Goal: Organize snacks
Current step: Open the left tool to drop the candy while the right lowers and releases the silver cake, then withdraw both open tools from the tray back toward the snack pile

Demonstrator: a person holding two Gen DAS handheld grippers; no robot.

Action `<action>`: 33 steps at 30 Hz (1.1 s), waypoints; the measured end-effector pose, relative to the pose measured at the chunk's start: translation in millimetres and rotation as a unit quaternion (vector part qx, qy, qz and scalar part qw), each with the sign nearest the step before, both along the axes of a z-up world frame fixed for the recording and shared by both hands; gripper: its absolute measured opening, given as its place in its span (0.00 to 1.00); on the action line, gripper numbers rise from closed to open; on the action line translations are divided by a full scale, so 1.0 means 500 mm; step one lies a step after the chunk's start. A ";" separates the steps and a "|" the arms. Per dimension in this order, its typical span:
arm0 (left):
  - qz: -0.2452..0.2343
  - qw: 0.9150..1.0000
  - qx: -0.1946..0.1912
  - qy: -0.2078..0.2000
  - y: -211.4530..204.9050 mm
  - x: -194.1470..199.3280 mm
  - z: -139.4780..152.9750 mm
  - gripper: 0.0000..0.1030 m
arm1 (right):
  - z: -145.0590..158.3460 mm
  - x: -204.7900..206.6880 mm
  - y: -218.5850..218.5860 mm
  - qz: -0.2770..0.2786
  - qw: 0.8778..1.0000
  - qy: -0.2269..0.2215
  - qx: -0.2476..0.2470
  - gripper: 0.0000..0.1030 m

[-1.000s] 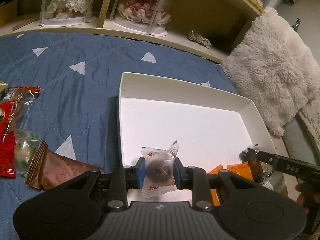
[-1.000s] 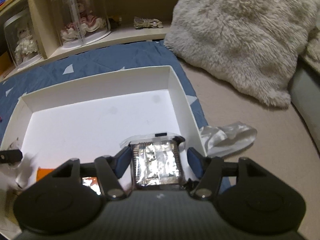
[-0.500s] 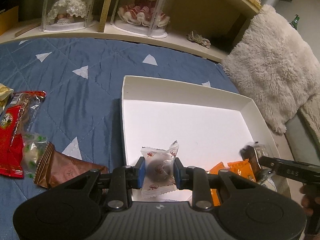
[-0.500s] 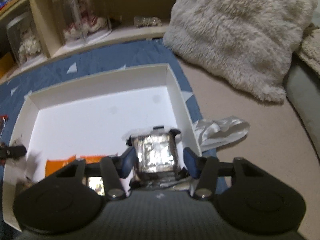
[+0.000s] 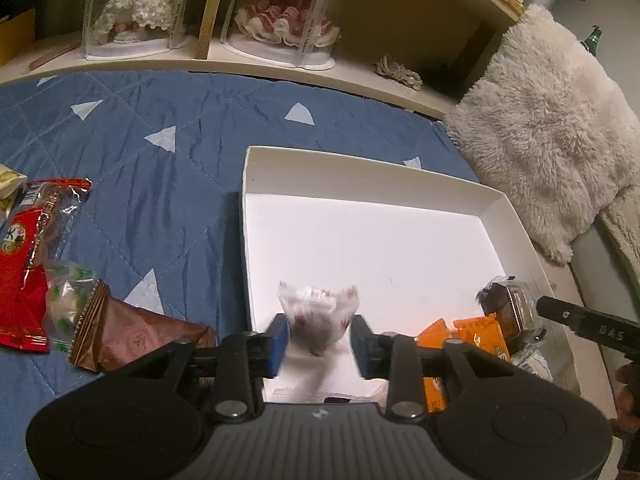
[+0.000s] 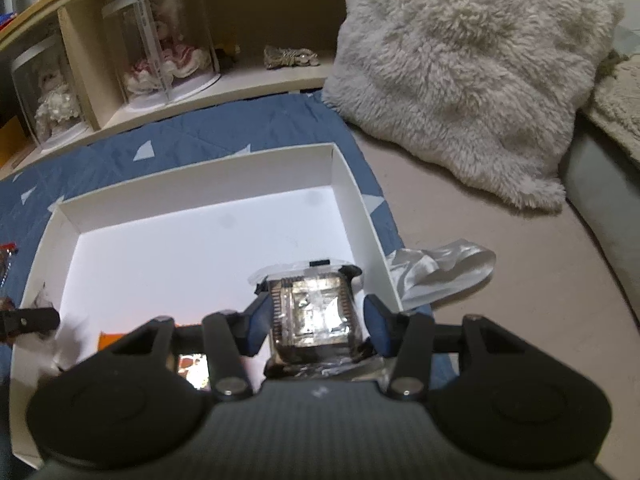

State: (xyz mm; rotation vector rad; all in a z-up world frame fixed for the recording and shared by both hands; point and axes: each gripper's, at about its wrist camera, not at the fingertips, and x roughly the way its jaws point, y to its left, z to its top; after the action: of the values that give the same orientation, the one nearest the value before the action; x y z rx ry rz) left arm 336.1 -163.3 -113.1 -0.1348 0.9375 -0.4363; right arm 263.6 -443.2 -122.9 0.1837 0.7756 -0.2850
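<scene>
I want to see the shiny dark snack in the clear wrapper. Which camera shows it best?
The right wrist view. There the dark snack sits big and close, between the right gripper fingers, over the white box. The left wrist view shows the same snack only small, at the box's far edge, by one black finger.

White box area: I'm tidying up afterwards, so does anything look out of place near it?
Yes. A crumpled silvery wrapper lies outside the white box, against its right wall, apart from the snacks inside.
</scene>
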 end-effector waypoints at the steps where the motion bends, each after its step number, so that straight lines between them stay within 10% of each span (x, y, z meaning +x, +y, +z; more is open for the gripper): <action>1: 0.001 1.000 -0.001 0.001 0.001 -0.002 0.002 0.44 | 0.004 -0.005 0.000 -0.001 1.000 -0.003 0.005 0.56; 33: -0.021 0.999 0.024 -0.029 0.008 -0.131 0.114 1.00 | 0.096 -0.180 0.089 -0.026 0.999 -0.034 -0.025 0.99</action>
State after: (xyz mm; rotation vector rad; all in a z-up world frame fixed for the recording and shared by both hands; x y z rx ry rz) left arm 270.4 -159.2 -56.2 -0.0578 0.8936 -0.4541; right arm 173.5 -398.8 -74.9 0.1666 0.6955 -0.3450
